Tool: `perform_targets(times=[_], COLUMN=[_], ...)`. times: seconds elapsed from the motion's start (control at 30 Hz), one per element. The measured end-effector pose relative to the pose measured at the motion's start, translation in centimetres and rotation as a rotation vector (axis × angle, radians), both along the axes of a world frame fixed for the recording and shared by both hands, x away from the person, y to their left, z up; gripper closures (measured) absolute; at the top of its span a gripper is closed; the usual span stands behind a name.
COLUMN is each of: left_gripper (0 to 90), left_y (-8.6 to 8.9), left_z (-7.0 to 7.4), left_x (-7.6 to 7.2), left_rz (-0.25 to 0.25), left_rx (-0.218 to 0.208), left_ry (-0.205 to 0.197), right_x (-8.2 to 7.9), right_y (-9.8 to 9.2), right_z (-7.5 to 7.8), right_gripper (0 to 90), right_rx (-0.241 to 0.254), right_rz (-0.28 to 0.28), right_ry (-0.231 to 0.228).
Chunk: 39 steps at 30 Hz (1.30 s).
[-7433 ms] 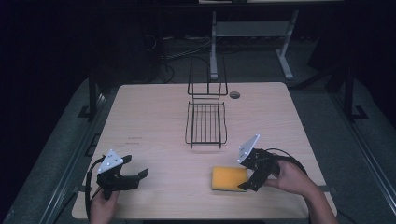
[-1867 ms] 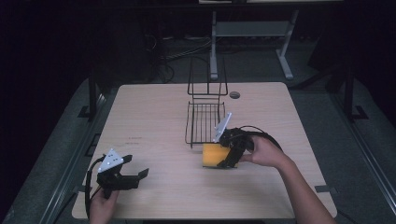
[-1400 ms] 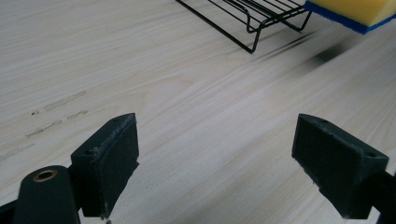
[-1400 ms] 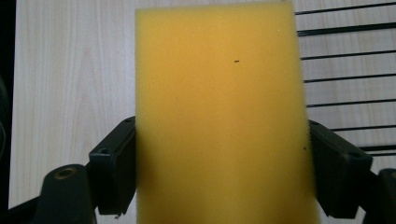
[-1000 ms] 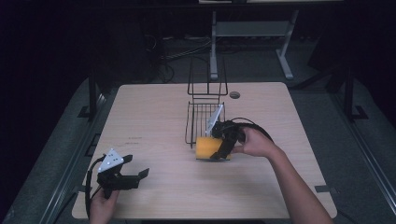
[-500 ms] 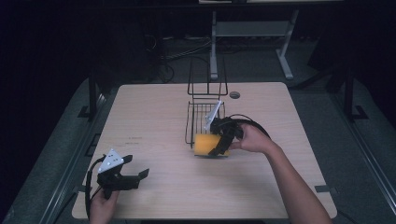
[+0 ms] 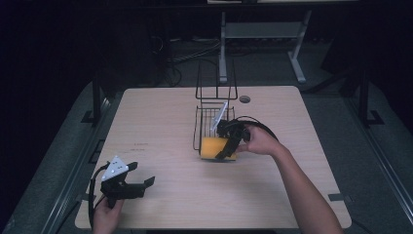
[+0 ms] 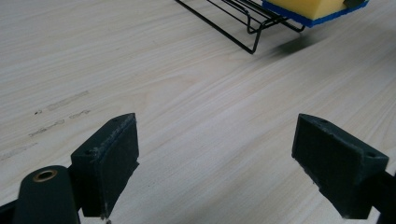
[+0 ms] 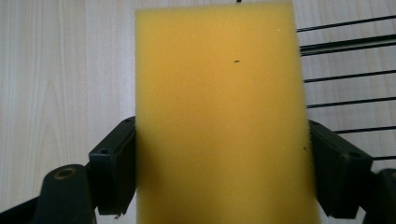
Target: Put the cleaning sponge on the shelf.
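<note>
A yellow sponge (image 7: 215,147) with a blue underside (image 8: 322,18) hangs over the front edge of a black wire rack (image 7: 212,122). My right gripper (image 7: 226,146) is shut on the sponge (image 9: 219,116), its two jaws pressing the long sides. The rack's wires (image 9: 345,74) lie under the sponge's right half, bare table under its left. My left gripper (image 7: 144,184) stands open near the table's front left corner, nothing between its jaws (image 8: 217,168), which point toward the rack (image 8: 233,23).
The wooden table (image 7: 160,126) has a round grommet hole (image 7: 245,99) behind the rack. The rack's tall wire back (image 7: 216,80) rises at the far side. A metal stand (image 7: 258,34) and cables lie on the dark floor beyond.
My right gripper has carried the sponge from the table's front right, leftward and away, up to the rack's front edge. The left gripper has stayed put.
</note>
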<state>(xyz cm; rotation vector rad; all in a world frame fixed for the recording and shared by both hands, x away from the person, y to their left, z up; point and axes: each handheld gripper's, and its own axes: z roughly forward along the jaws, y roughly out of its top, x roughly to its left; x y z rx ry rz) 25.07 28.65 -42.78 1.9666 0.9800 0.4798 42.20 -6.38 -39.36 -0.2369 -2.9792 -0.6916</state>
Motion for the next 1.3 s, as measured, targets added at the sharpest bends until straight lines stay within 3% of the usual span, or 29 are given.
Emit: perform_targets(times=[0.6,0.93,1.13,1.3], left_gripper=[14.1,14.1,14.1,14.1], left_y=[0.0,0.2,0.3,0.4], left_z=[0.0,0.0,0.1,0.1], left_x=[0.0,0.0,0.0,0.0], left_rz=[0.002,0.004,0.004,0.004], left_rx=[0.003,0.004,0.005,0.004], left_ry=[-0.002,-0.002,-0.003,-0.007], right_x=[0.9,1.7,2.3,2.9], right_y=[0.2,0.0,0.3,0.1], right_z=[0.6,0.3,0.9,0.6], right_gripper=[21.2,21.2,21.1,21.1], right_rx=[-0.014,-0.009,-0.018,-0.013], right_rz=[-0.014,-0.024,-0.022,-0.045], right_ry=[0.005,0.025,0.019,0.041])
